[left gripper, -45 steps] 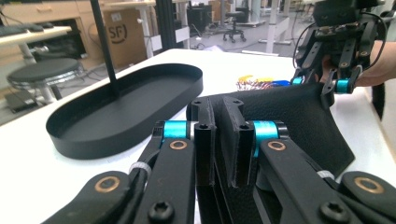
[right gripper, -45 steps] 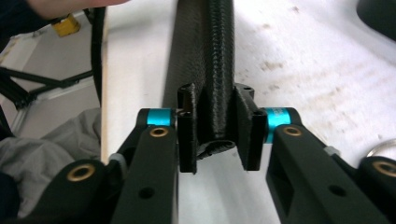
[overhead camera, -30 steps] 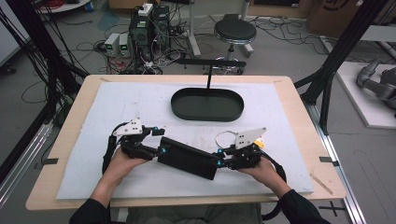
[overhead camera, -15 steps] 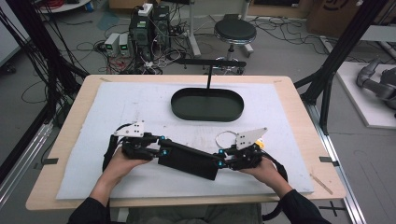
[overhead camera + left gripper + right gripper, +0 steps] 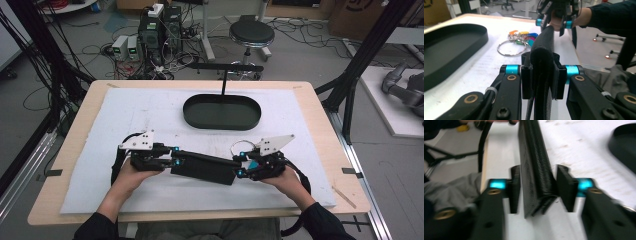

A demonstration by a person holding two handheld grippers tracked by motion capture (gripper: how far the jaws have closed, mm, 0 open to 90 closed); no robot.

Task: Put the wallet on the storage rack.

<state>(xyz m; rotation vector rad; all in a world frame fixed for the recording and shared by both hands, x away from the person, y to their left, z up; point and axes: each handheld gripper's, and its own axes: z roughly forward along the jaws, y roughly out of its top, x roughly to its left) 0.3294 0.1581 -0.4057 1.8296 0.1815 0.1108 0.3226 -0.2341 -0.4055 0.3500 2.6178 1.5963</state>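
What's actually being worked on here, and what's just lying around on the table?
In the job:
- black case
- left gripper, jaws just closed, clamped on one end
- right gripper, jaws just opened, case end loose between them

Lying about:
- black oval tray
- key ring with coloured tags

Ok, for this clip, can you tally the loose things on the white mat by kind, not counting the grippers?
Black pouch, between both grippers: 1
Black oval tray: 1
Key ring with coloured tags: 1
Total: 3
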